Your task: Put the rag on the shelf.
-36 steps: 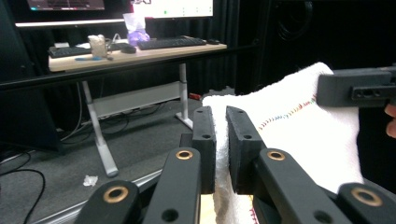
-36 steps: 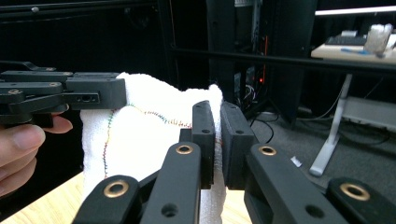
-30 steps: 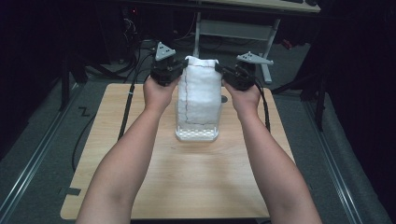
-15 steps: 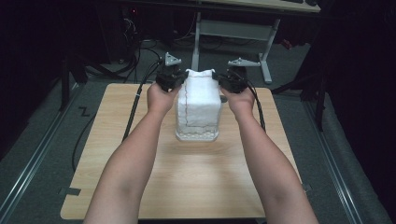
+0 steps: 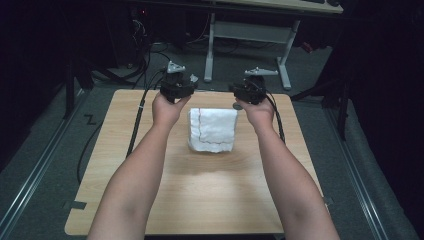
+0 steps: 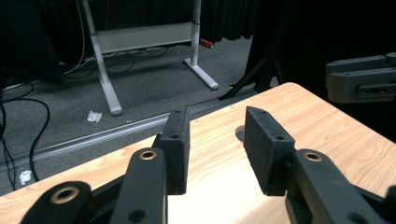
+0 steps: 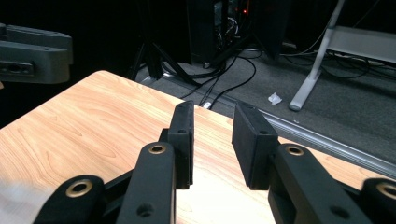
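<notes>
Your left gripper (image 5: 176, 86) sits at the far edge of the wooden surface (image 5: 200, 200), left of centre; your right gripper (image 5: 250, 90) sits at the same far edge, right of centre. Both point away from you toward the floor beyond. In the left gripper view, your fingers (image 6: 180, 140) stand apart with a moderate gap and nothing between them; bare wood shows through the gap. In the right gripper view, the fingers (image 7: 184, 135) are likewise parted, holding nothing. The folded white cloth (image 5: 212, 129) lies flat on the surface between your two hands, nearer to you than either gripper and touching neither. A thin dark red line runs down its left side. A small crumpled scrap of paper (image 6: 94, 116) lies on the grey floor past the surface.
</notes>
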A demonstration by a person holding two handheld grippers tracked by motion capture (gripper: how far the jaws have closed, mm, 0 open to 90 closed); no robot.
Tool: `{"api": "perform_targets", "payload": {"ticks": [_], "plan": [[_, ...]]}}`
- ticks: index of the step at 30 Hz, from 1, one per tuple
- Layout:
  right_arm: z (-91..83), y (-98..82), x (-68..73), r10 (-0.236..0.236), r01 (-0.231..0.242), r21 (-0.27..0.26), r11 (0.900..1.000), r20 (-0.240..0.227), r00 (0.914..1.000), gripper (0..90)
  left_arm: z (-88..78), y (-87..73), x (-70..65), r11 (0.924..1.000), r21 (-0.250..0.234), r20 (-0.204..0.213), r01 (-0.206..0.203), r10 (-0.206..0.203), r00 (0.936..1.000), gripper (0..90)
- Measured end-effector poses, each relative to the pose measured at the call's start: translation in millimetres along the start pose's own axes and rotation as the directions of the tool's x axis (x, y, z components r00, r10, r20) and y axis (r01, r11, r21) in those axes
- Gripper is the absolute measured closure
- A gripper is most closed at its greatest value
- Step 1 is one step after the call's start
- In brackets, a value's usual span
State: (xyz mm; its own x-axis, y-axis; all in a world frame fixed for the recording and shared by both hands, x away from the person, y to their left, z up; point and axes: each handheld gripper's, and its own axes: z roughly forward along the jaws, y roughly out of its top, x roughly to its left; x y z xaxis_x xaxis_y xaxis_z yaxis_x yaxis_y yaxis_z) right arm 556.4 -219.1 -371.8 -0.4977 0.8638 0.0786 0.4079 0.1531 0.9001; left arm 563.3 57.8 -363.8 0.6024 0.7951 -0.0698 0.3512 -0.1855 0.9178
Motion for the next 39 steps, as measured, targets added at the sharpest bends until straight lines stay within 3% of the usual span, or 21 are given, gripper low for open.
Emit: {"api": "perform_targets", "payload": {"ticks": [7,10,16,20,28,39], "plan": [[-8.7,-7.3,3.6,-0.011,0.011,0.013,1.0,0.017,0.9998,66.5,-14.5,-6.5,3.2,0.9999,-0.003,-0.001,0.015,-0.015,0.9999,61.9],[-20.1,-12.5,5.0,-0.027,0.027,-0.004,1.0,0.02,0.9994,65.6,-23.2,-13.1,2.6,1.0,-0.005,-0.011,-0.006,0.006,0.9999,61.8],[-42.1,-25.9,9.1,-0.035,0.036,-0.03,0.999,0.027,0.999,63.5,-40.3,-28.4,7.1,0.9996,-0.011,-0.011,0.027,-0.027,0.9996,62.1],[-55.1,-36.7,15.4,-0.043,0.044,-0.058,0.997,0.011,0.999,63.9,-51.6,-37.2,2.2,0.9999,-0.01,-0.014,-0.005,0.004,0.9999,61.7],[-81.4,-58.6,31.2,-0.108,0.109,-0.073,0.991,0.019,0.994,62.8,-82.0,-58.7,-4.4,0.9993,-0.035,0.006,0.012,-0.012,0.9999,60.4],[-115.0,-79.4,49.4,-0.148,0.148,-0.087,0.985,0.012,0.9889,60.7,-121.3,-94.5,-22.8,0.9981,-0.041,0.041,-0.046,0.048,0.998,57.6]]}}
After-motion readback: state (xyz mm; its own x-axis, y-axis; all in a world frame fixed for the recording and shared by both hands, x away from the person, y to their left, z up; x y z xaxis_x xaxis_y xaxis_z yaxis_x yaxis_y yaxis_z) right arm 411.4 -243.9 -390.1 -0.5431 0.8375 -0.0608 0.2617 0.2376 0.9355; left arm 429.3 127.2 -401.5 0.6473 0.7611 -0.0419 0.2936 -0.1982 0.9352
